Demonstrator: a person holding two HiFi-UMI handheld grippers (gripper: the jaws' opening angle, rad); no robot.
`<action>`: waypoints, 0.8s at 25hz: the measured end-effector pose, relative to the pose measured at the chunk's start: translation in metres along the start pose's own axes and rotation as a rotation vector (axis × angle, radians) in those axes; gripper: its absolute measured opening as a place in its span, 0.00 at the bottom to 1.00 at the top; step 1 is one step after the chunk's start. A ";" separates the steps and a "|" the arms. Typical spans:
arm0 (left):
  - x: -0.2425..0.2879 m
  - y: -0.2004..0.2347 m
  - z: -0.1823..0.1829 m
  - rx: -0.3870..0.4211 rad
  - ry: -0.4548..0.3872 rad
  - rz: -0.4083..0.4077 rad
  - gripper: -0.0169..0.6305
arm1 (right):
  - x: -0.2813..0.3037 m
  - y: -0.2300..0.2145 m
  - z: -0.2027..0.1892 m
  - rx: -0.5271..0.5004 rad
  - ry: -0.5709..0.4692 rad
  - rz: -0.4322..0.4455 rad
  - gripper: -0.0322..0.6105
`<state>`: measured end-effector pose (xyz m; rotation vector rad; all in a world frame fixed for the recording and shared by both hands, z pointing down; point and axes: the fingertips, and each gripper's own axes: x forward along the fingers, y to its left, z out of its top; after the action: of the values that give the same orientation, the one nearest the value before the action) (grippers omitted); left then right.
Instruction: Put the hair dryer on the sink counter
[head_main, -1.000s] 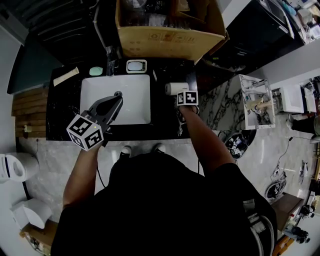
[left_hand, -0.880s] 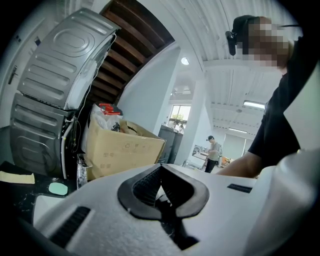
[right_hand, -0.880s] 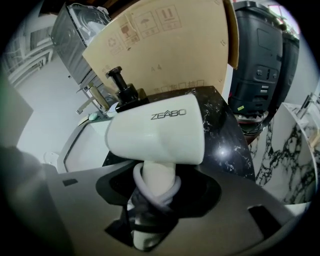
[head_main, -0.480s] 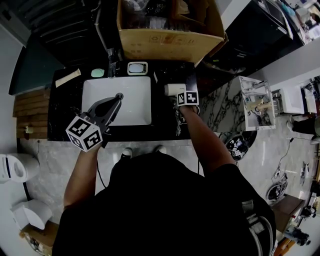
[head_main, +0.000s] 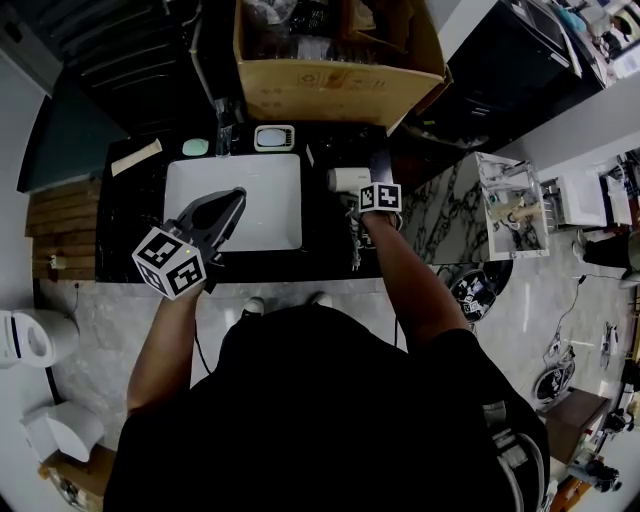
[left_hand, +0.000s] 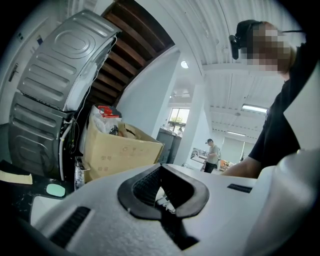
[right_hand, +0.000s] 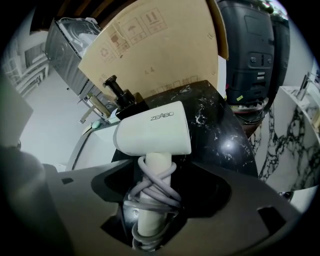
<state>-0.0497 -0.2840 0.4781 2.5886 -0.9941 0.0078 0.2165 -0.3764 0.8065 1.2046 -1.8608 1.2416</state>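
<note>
The white hair dryer (head_main: 346, 179) lies on the black marble counter (head_main: 330, 240), right of the white sink basin (head_main: 270, 215). In the right gripper view its barrel (right_hand: 152, 132) points left and its handle, wrapped in grey cord, runs back between my jaws. My right gripper (right_hand: 160, 182) is opening; gaps show on both sides of the handle and the pads do not press it. My left gripper (head_main: 236, 193) hovers over the sink with its tips together (left_hand: 162, 187) and holds nothing.
A large cardboard box (head_main: 330, 70) stands behind the counter, close above the dryer. A faucet (head_main: 222, 115), a green soap (head_main: 195, 146) and a small white box (head_main: 274, 136) line the sink's back edge. A toilet (head_main: 25, 335) stands at the lower left.
The right gripper's marker cube has drawn slightly back and to the right of the dryer, which stays on the counter. The left gripper has barely moved.
</note>
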 end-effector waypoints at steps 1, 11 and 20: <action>0.000 0.000 0.001 0.000 -0.001 -0.001 0.05 | -0.001 -0.001 -0.001 0.007 0.000 0.000 0.53; -0.002 -0.011 0.004 0.011 -0.012 -0.023 0.05 | -0.024 -0.008 -0.001 0.039 -0.029 0.002 0.55; -0.007 -0.022 0.002 0.039 -0.007 -0.043 0.05 | -0.044 -0.011 -0.005 0.056 -0.066 0.004 0.55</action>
<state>-0.0414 -0.2654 0.4678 2.6467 -0.9503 0.0075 0.2449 -0.3581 0.7758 1.2870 -1.8875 1.2782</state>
